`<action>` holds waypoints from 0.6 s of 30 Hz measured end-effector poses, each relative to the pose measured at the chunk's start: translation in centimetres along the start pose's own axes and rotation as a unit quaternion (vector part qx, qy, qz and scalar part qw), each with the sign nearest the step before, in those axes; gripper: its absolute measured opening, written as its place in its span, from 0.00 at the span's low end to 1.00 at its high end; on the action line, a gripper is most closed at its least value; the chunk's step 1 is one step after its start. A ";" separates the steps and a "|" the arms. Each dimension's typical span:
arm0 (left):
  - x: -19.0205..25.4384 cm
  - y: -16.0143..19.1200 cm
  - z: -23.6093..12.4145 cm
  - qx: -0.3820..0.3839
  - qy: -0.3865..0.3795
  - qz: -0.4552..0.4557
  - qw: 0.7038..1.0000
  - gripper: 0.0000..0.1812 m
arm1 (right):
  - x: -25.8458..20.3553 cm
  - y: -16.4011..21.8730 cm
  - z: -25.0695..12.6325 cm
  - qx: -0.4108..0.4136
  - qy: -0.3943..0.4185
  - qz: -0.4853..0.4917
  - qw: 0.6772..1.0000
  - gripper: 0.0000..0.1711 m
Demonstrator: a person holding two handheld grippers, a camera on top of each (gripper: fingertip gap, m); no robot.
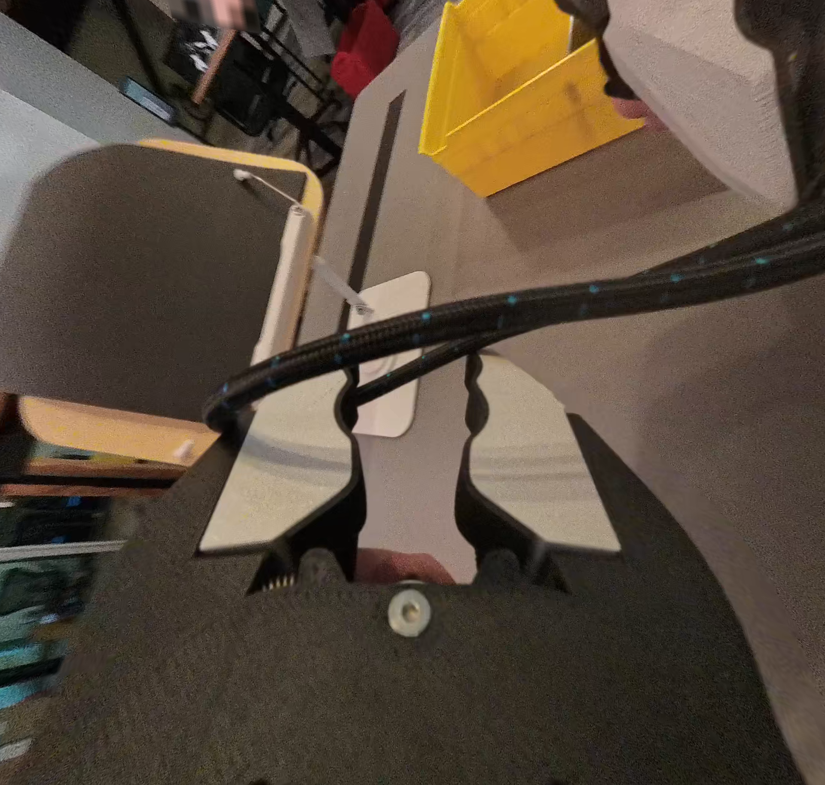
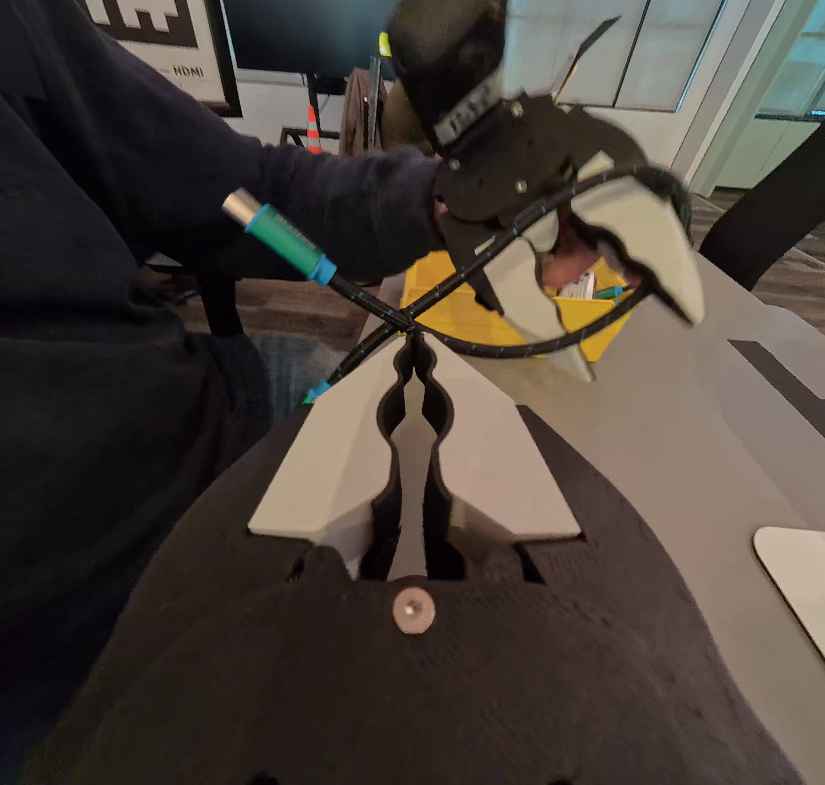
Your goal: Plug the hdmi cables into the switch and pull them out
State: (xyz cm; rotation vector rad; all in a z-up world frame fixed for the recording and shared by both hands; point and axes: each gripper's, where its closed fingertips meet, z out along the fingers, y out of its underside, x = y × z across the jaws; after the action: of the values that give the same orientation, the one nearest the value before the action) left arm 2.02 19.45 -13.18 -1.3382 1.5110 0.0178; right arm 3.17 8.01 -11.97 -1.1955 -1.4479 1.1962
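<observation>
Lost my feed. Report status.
Right gripper shut on black braided HDMI cable, teal plug in air. Left gripper open, cable looped across its fingers. No switch seen; yellow plastic bin behind.

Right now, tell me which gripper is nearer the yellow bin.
Left. The left gripper hovers directly in front of the yellow bin, open and looped by the cable. The right gripper sits farther back, pinching that cable.

Each claw has a big black rough body with one round silver screw in the middle. Its two fingers are light grey with wavy black insides. The person wears a dark navy sleeve.
</observation>
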 end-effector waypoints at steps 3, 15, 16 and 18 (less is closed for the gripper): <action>-2.3 -1.4 -1.2 -0.028 -0.089 0.127 0.987 0.24 | 0.5 1.0 0.5 -0.035 0.014 -0.002 0.999 0.00; -3.6 -6.3 -3.6 -0.095 -0.295 0.403 0.861 0.24 | 3.7 4.1 1.4 -0.070 0.087 0.092 0.990 0.00; -3.8 -5.7 -3.4 -0.103 -0.293 0.391 0.867 0.24 | 3.9 4.4 1.4 -0.077 0.093 0.088 0.989 0.00; -4.5 -2.7 -3.0 -0.141 -0.270 0.344 0.888 0.24 | 4.4 4.7 1.2 -0.085 0.108 0.082 0.987 0.00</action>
State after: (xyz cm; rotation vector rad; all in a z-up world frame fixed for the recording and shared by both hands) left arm 1.07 19.79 -7.18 -0.8323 1.4375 1.0141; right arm 1.98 12.54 -16.53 -1.5374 -1.3288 1.0286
